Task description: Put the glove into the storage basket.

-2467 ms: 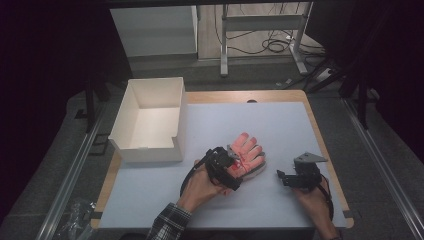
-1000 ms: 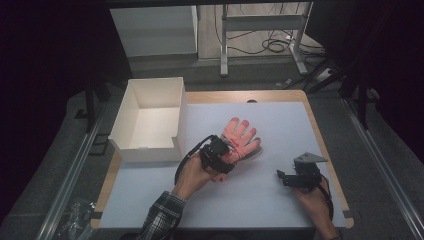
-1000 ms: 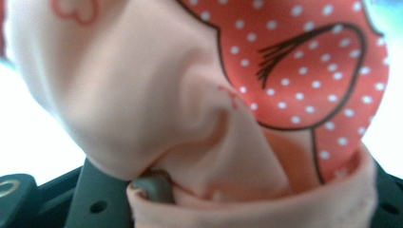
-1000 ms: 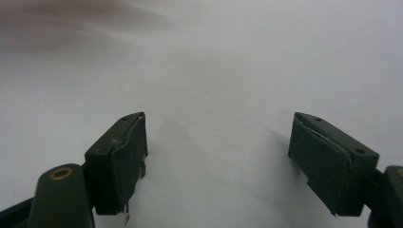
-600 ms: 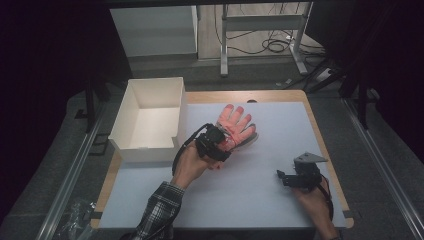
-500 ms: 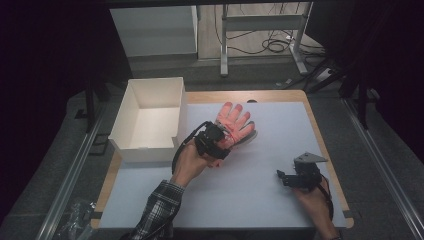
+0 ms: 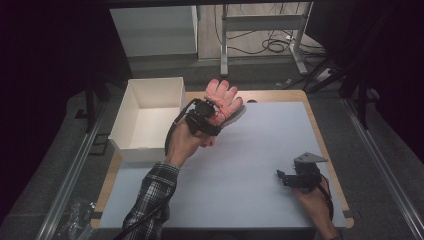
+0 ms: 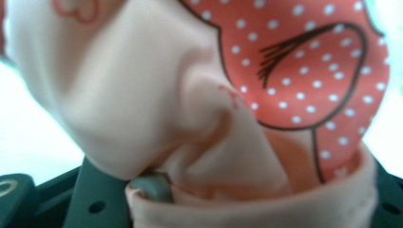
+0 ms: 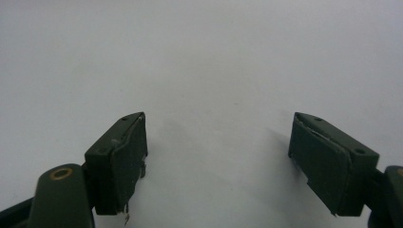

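Note:
A pink glove (image 7: 224, 95) with a red white-dotted patch hangs off the table, its fingers spread upward, near the far edge. My left gripper (image 7: 211, 111) is shut on its cuff end. In the left gripper view the glove's fabric (image 8: 190, 95) bunches right in front of the camera. A grey pad (image 8: 151, 188) presses into the hem, and the jaws are mostly hidden by the cloth. My right gripper (image 7: 281, 177) rests low at the table's near right, held by a hand. Its jaws (image 9: 216, 142) stand wide open over the bare pale surface.
An open white box (image 7: 131, 150) stands at the table's far left, just left of the lifted glove. A pale mat (image 7: 260, 145) covers the wooden tabletop. A white cabinet (image 7: 150, 30) and a metal frame with cables stand behind the table.
My left gripper has carried the glove up off the table and toward the far left, closer to the white box. The right gripper has stayed where it was.

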`<action>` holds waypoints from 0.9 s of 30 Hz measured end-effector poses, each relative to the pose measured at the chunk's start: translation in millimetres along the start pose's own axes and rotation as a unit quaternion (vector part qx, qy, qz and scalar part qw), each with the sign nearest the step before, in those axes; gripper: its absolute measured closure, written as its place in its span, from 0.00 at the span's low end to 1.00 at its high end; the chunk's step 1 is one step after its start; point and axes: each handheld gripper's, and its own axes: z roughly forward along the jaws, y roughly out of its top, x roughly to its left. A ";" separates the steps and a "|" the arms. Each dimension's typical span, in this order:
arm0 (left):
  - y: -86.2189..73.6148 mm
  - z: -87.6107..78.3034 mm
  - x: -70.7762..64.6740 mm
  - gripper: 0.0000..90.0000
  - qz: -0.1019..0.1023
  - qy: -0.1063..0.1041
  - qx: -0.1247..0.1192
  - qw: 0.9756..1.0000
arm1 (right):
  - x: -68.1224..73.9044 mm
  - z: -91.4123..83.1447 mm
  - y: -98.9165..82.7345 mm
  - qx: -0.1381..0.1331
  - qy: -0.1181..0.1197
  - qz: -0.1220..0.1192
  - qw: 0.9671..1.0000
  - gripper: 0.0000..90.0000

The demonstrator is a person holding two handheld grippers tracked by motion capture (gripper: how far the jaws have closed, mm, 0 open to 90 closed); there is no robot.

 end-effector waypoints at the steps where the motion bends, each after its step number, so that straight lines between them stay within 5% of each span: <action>1: 1.7 -2.1 3.6 0.47 -0.005 0.002 0.000 1.000 | 0.0 0.0 0.0 0.000 0.000 0.000 1.000 0.23; 14: 10.3 -30.4 47.0 0.47 -0.063 0.039 -0.010 0.997 | -0.1 0.1 0.0 0.000 0.000 -0.001 1.000 0.23; 27: -8.5 -55.7 93.7 0.46 -0.121 0.092 -0.013 0.988 | -0.2 0.1 -0.1 -0.001 0.000 -0.002 1.000 0.23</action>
